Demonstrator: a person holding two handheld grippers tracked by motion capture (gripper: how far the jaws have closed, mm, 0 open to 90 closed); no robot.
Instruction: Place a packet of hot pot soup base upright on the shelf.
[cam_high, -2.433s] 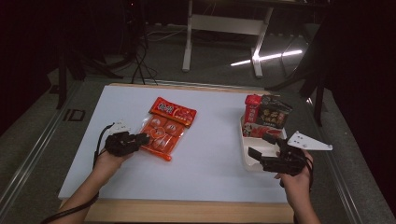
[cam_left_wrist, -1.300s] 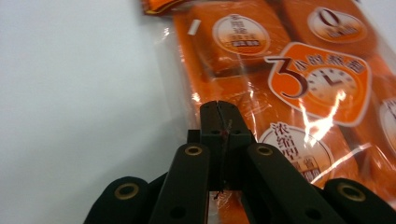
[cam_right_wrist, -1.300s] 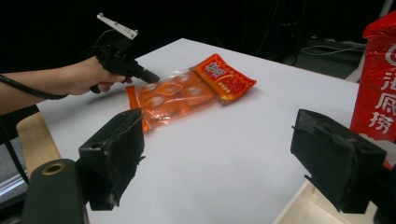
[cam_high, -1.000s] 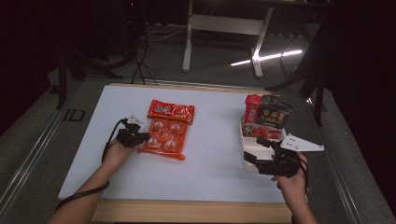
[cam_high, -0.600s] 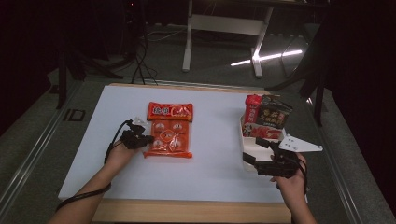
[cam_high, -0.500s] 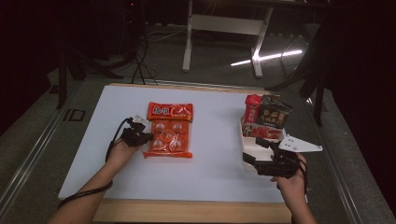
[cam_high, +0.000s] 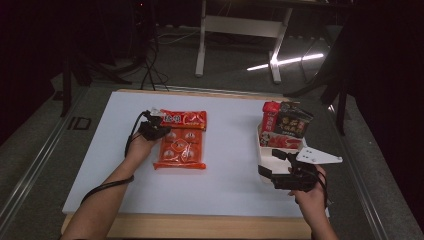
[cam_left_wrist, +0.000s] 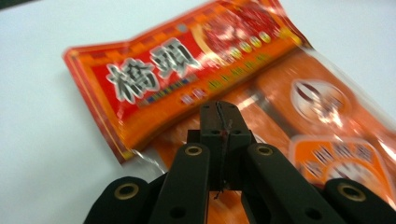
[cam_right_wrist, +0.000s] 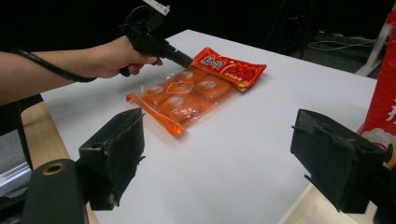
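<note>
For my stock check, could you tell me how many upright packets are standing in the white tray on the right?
2 visible: a red packet at the tray's far left, and a dark packet beside it on the right. Others may be hidden behind them.

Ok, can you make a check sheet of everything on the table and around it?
Surface: white table, wooden front edge.
Job's things: orange snack bag lying flat, red header away from the person.
Clutter: white tray at the right holding red and dark packets.
Grippers: left gripper shut, its tips on the bag's left edge; right gripper open, empty, beside the tray.
Cables: black cable loops from the left gripper; more on the floor behind.
Surroundings: dark room, grey floor, white stand behind.
</note>
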